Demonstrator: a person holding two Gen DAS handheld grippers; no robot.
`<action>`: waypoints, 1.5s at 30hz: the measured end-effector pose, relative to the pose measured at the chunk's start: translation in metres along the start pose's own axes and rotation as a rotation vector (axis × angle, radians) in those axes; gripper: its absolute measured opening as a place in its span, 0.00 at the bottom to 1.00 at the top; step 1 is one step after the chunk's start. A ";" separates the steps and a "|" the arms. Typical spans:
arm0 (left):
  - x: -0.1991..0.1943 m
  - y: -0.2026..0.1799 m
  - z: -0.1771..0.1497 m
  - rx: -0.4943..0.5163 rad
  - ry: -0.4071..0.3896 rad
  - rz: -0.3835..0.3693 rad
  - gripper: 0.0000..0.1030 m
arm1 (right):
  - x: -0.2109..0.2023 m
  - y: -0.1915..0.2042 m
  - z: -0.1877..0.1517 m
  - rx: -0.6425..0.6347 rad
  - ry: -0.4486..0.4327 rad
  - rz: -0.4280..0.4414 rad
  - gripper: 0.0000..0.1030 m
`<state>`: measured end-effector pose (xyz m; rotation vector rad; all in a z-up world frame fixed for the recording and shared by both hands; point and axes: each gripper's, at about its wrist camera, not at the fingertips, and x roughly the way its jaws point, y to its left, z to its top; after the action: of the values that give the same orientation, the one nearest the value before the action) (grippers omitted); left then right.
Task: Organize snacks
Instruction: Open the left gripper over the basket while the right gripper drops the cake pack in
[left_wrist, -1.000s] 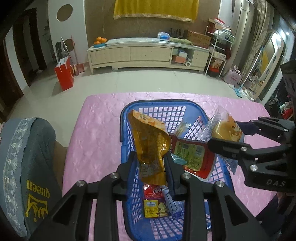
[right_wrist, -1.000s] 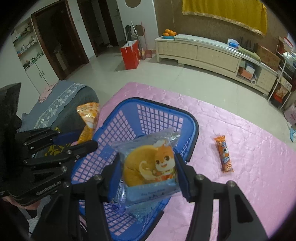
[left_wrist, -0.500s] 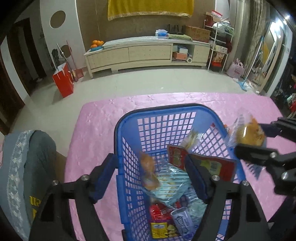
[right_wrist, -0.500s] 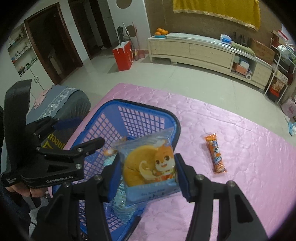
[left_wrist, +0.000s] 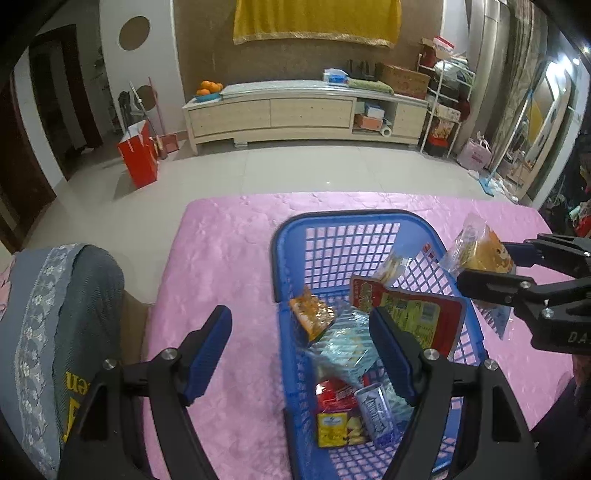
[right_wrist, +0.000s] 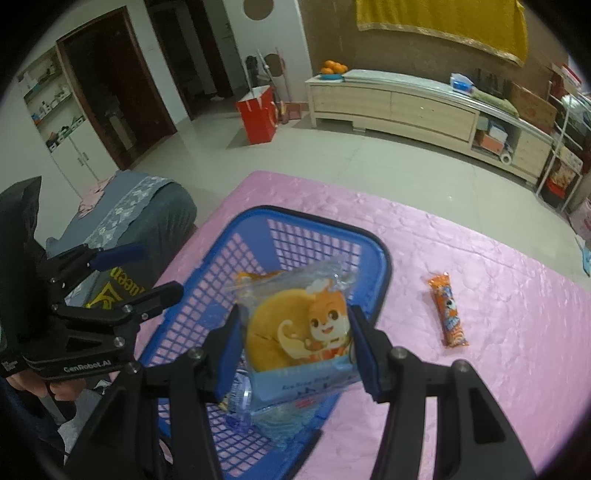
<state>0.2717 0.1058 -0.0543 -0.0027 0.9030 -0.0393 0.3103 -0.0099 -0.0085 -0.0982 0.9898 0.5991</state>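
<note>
A blue plastic basket (left_wrist: 343, 216) (right_wrist: 325, 225) stands on the pink tablecloth (left_wrist: 229, 266) and holds several snack packets. Among them are an orange bag (left_wrist: 312, 312) lying flat and a red packet (left_wrist: 410, 306) leaning on the right wall. My left gripper (left_wrist: 299, 317) (right_wrist: 159, 271) is open and empty, straddling the basket's left rim. My right gripper (right_wrist: 295, 325) (left_wrist: 487, 260) is shut on a clear-blue bread packet (right_wrist: 295, 328) (left_wrist: 476, 251) with a cartoon squirrel, held above the basket's right side. An orange stick snack (right_wrist: 448, 310) lies on the cloth, right of the basket.
A chair with a grey embroidered cover (left_wrist: 55, 314) stands against the table's left edge. Beyond the table's far edge lie tiled floor, a red paper bag (left_wrist: 138, 158) and a long low cabinet (left_wrist: 306, 114). A hand (right_wrist: 55, 387) grips the left tool.
The left gripper opened and let go of the orange bag, which dropped into the basket. It then shifted toward the basket's left rim. The right gripper kept hold of the bread packet.
</note>
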 end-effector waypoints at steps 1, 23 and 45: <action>-0.004 0.003 -0.002 -0.006 -0.003 0.000 0.73 | -0.002 0.004 0.001 -0.008 -0.004 0.004 0.57; 0.007 0.053 -0.016 -0.096 0.016 -0.010 0.73 | 0.050 0.037 0.025 -0.103 0.069 0.011 0.57; -0.008 0.052 -0.024 -0.097 0.028 0.013 0.73 | 0.049 0.043 0.018 -0.147 0.076 -0.049 0.88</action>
<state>0.2492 0.1585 -0.0640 -0.0867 0.9324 0.0165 0.3216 0.0539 -0.0302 -0.2761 1.0129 0.6262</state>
